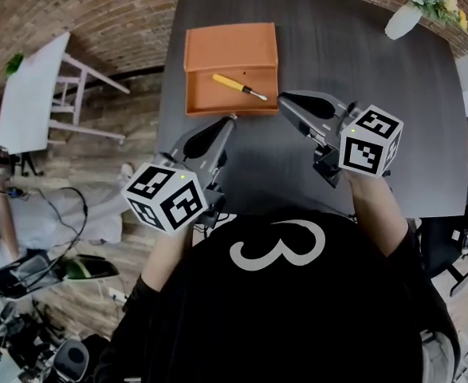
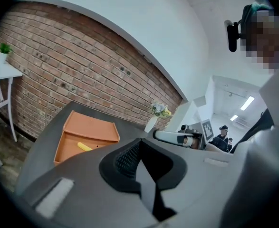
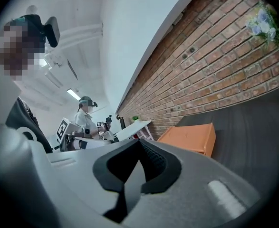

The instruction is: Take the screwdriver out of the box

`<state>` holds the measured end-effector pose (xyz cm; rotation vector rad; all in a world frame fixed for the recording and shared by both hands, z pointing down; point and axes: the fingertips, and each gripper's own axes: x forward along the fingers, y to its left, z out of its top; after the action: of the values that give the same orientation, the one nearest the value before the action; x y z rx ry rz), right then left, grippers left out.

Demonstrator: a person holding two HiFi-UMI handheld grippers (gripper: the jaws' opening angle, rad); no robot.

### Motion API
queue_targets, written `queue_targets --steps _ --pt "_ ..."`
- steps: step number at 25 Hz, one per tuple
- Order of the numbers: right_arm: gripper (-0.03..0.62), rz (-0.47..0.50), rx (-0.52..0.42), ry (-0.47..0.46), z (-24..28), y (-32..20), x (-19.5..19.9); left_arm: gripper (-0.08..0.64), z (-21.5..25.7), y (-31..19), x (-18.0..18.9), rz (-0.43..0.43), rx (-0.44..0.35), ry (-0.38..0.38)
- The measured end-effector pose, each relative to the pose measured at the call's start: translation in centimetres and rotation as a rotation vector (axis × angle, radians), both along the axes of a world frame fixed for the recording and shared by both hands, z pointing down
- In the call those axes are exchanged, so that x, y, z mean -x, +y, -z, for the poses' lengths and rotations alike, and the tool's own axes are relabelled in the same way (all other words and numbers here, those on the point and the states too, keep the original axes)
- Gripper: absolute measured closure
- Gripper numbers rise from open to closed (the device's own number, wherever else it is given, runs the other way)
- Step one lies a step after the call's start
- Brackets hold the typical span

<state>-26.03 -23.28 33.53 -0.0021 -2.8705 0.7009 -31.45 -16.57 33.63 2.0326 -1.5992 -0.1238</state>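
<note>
You hold two hand-held grippers low over a dark counter [image 1: 361, 94], both pointed at an open orange box [image 1: 218, 100] that sits toward the counter's far left side. The yellow-handled screwdriver [image 1: 237, 86] lies slantwise in the box's tray, with its handle toward the far left and its metal shaft toward the near right, and neither gripper touches it. Your left hand-held gripper [image 1: 232, 118] is clenched, its jaws pressed together with nothing between them, and its tips are just beside the box's near wall. Your right hand-held gripper [image 1: 281, 96] is clenched and empty too, with its tips close to the box's near right corner. The box's lid is thrown back on the far side. A white vase of flowers [image 1: 405, 18] stands at the counter's far right corner, well apart from the box. A white side table [image 1: 30, 94] stands off to the left before a brick wall [image 2: 82, 65]. Another person [image 3: 84, 115] appears in the background of the right gripper view.
</note>
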Motion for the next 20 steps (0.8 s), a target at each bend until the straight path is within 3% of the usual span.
queue_targets --steps 4,8,13,20 --pt "0.588 -0.042 -0.049 0.048 -1.9 -1.5 2.7 0.548 -1.3 -1.0 2.9 -0.014 0.020 -0.004" --pt "0.530 -0.055 -0.161 0.137 -3.6 -2.7 5.2 0.548 -2.9 -1.4 5.0 -0.021 0.037 0.004" --pt "0.477 0.033 -0.310 0.306 -7.0 -2.9 8.5 0.548 -4.5 -1.7 7.0 -0.038 0.062 0.027" --pt "0.443 0.096 -0.384 0.530 -13.1 -3.6 10.7 0.548 -5.9 -1.7 8.3 -0.079 0.089 0.033"
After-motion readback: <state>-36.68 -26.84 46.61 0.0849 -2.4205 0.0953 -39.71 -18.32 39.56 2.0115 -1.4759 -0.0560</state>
